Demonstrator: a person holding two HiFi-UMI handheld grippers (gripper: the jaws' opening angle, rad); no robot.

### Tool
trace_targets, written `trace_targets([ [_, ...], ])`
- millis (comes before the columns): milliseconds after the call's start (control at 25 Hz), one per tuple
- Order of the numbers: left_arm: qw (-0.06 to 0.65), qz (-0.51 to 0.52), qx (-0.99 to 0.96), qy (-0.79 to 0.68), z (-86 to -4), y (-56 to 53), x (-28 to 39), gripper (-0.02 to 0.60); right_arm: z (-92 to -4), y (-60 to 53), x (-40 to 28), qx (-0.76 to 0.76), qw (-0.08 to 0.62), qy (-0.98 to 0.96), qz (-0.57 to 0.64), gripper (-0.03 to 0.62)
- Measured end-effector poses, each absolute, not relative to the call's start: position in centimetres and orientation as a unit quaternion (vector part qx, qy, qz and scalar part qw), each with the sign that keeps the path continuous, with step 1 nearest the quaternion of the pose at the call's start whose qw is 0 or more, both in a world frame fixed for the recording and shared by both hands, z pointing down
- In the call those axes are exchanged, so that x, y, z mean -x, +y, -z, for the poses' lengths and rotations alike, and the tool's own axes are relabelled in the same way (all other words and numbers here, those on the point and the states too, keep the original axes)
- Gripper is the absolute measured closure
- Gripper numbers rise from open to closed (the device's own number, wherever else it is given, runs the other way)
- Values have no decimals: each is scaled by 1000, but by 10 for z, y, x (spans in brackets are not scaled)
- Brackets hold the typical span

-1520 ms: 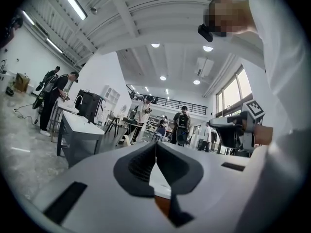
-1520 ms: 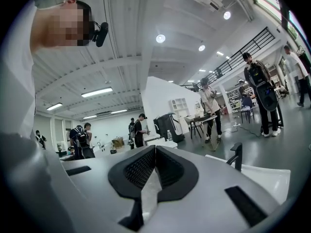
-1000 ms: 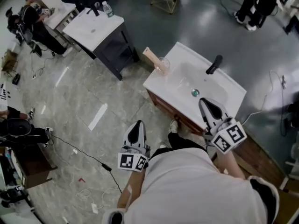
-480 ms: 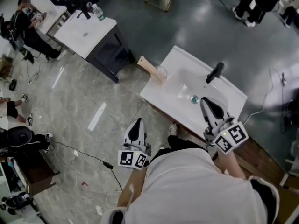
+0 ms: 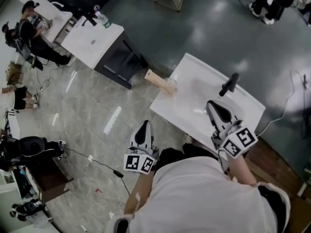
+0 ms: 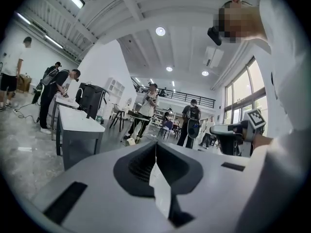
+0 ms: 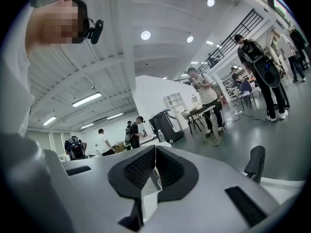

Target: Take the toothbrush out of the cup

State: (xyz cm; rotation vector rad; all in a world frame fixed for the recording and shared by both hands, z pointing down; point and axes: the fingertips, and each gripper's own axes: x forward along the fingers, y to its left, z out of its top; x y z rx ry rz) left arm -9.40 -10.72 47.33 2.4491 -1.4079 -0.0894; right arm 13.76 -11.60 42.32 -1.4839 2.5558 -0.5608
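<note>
A clear cup [image 5: 171, 85] stands at the left corner of the white sink top [image 5: 194, 115]. A toothbrush with a pale wooden handle [image 5: 157, 79] leans out of it to the left. My right gripper [image 5: 213, 104] hangs over the basin with its jaws together and nothing between them; it is well right of the cup. Also shut and empty, my left gripper [image 5: 143, 125] is over the floor in front of the sink's left end. In the gripper views both the left gripper [image 6: 155, 144] and the right gripper [image 7: 155, 148] show jaws meeting in a line. Neither view shows the cup.
A black faucet [image 5: 229, 84] rises at the back of the basin and is also seen as the faucet [image 7: 255, 161]. Another white-topped table on a dark base [image 5: 92, 35] stands at the far left. People are at the far left, and cables [image 5: 92, 161] lie on the floor.
Both grippers have moved closer to the sink. The right gripper now covers the basin's drain, which showed earlier. Both stay shut and empty.
</note>
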Motion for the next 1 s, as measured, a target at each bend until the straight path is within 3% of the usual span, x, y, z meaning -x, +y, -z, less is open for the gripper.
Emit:
trace_targets([
  [240,158,26,-852,-498,-480,-131,99,574,-415,-128,-129,482,68,854,182,562],
  [560,213,25,-867,-450,-530,-198,99,572,-406,-140,-125,517,52,838,164,562],
  [600,226,20,-869,-439,-540,-209,94,557,-403,-140,-126,523,52,835,164,562],
  [680,247,9,-873,-420,-557,-232,84,447,-399,-138,-124,530,45,831,163,562],
  [720,252,3,-874,-414,-563,-244,79,431,-399,-139,-123,532,39,830,162,562],
  [1000,273,-14,-881,-387,-581,-291,63,417,-400,-143,-131,570,37,803,166,562],
])
